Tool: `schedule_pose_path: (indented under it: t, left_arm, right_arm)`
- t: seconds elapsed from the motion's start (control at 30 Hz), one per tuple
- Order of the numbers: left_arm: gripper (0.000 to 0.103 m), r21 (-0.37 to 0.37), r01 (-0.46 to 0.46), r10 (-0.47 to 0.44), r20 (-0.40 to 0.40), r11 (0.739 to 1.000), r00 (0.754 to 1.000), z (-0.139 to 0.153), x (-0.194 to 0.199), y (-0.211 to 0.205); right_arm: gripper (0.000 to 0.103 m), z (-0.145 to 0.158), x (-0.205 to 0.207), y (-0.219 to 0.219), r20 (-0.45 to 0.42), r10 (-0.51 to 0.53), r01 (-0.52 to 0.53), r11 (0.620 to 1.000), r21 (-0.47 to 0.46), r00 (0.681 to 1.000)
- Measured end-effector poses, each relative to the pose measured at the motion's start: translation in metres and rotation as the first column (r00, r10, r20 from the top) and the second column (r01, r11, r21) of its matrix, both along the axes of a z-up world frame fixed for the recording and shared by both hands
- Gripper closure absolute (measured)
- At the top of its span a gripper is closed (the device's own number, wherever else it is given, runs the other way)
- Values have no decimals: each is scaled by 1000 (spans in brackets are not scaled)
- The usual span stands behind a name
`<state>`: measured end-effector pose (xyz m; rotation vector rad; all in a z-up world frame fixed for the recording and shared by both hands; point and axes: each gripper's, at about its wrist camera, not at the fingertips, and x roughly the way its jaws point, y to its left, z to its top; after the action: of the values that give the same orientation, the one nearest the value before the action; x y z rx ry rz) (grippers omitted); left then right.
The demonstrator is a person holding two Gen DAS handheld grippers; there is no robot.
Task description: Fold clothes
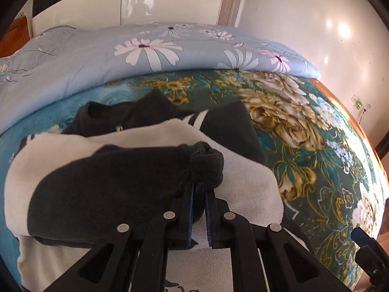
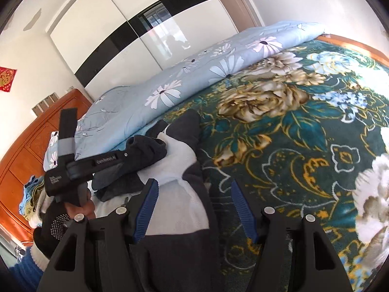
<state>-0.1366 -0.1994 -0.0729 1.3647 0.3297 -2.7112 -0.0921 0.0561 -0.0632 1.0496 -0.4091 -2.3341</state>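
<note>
A dark grey and white fleece garment (image 1: 150, 143) lies on the floral bed blanket (image 1: 304, 146). My left gripper (image 1: 199, 189) is shut on the garment's dark grey sleeve cuff (image 1: 206, 165) and holds it over the white body panel. In the right wrist view the left gripper (image 2: 136, 146) shows from the side with the sleeve (image 2: 148, 153) in it, laid across the garment (image 2: 177, 160). My right gripper (image 2: 194, 206) is open and empty, hovering just above the garment's near edge, its blue pads (image 2: 145, 209) wide apart.
A light blue daisy-print quilt (image 1: 121, 56) lies folded along the far side of the bed. A wooden headboard (image 2: 29, 150) stands at the left with a small pile of clothes (image 2: 31, 199) near it. White wardrobe doors (image 2: 109, 31) stand behind. The bed's wooden edge (image 1: 352, 119) runs at right.
</note>
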Motion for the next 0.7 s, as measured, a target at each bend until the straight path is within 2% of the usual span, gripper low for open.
schedule_pose_path:
  t: [0.13,0.17,0.27,0.33,0.4,0.5,0.57,0.6,0.7]
  left_arm:
    - [87,-19,78,-77,39,997,996,-4,4,9]
    - [81,-6,98,-97,43,995,994,0,9,7]
    - [54,105,147,-152,34,983,988,15,31,-8]
    - [50,144,178,-181,9,973,983,30,52,-24]
    - [44,97,173,-171,-22,980,985,44,78,-47]
    - [36,-102,63,-68,-40,993,997,50,113,-91]
    - [36,-239,-38,34,-20,970,999,39,129,-124]
    - [36,-273,-83,86,-1,958,996,30,135,-140]
    - [36,-212,-168,180,40,963,983,5,145,-185]
  right_arm:
    - [39,-6,-3,6,26,-10,11,1000,-14,1000]
    - [39,-5,-3,5,26,-9,9,1000,-19,1000]
    - [39,1,-8,-6,18,11,-10,999,-31,1000]
    - [39,6,-13,-21,14,50,-49,998,-40,999]
    - [39,10,-19,-40,16,104,-103,993,-53,994]
    - [39,3,-35,-76,63,181,-177,982,-73,981]
    - [39,-3,-47,-99,95,220,-211,973,-92,971]
    - [39,-9,-55,-110,116,229,-220,971,-91,966]
    - [39,-26,-76,-127,190,196,-184,980,-81,962]
